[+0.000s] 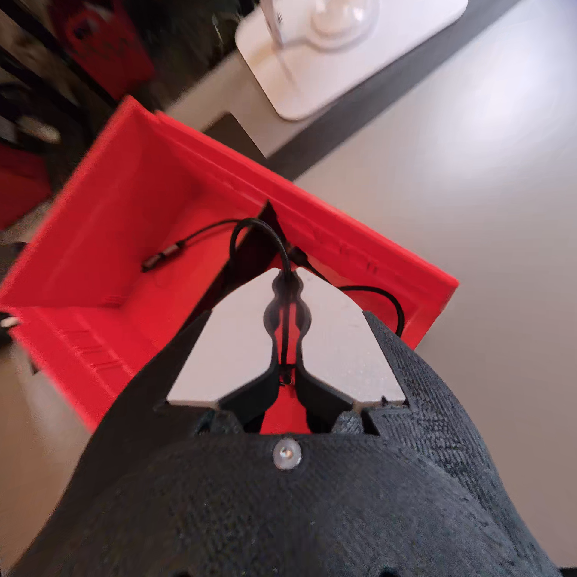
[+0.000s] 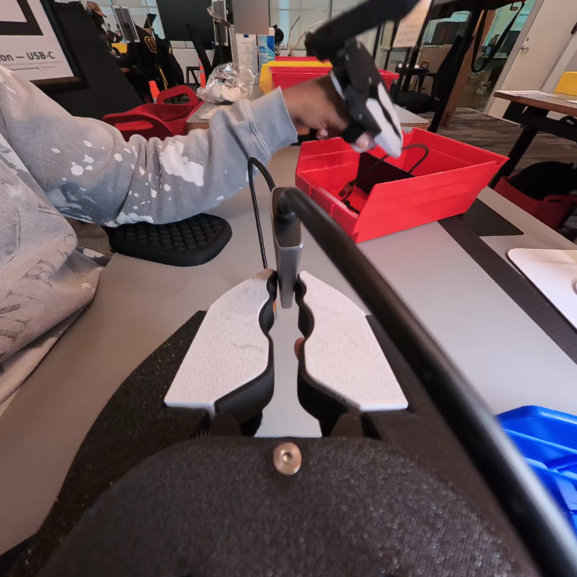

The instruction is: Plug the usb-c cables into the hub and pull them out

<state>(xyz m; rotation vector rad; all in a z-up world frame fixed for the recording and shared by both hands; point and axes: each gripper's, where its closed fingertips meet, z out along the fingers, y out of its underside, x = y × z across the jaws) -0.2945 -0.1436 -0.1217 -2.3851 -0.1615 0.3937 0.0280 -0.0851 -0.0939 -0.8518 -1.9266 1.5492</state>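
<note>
1. The left gripper [image 1: 287,281] hangs over the red bin [image 1: 93,218], its jaws clenched on a thin black cable [image 1: 285,331] that runs up between the fingers and loops over past the tips.
2. Inside the bin, a second cable end with a metal plug [image 1: 162,257] lies on the red floor to the left, beside a black divider [image 1: 265,237]. Another stretch of cable [image 1: 387,299] curves along the bin's right wall.
3. The right gripper [image 2: 285,281] sits nearer, above the grey table [image 2: 437,281], jaws grasping a slim grey hub [image 2: 287,259] that stands upright between the fingertips.
4. A black cord [image 2: 259,218] leaves the hub's far end, arches left and drops behind the left finger. A thick black cable [image 2: 406,327] crosses the right wrist view diagonally, from the hub's top to the near right corner.
5. In that view the red bin [image 2: 406,203] stands far right on the table, with the left gripper [image 2: 390,143] tilted down into it, held by a hand [image 2: 312,109] in a grey spattered sleeve [image 2: 156,162].
6. A blue bin [image 2: 546,443] sits at the near right, a white pad [image 2: 546,274] beyond it.
</note>
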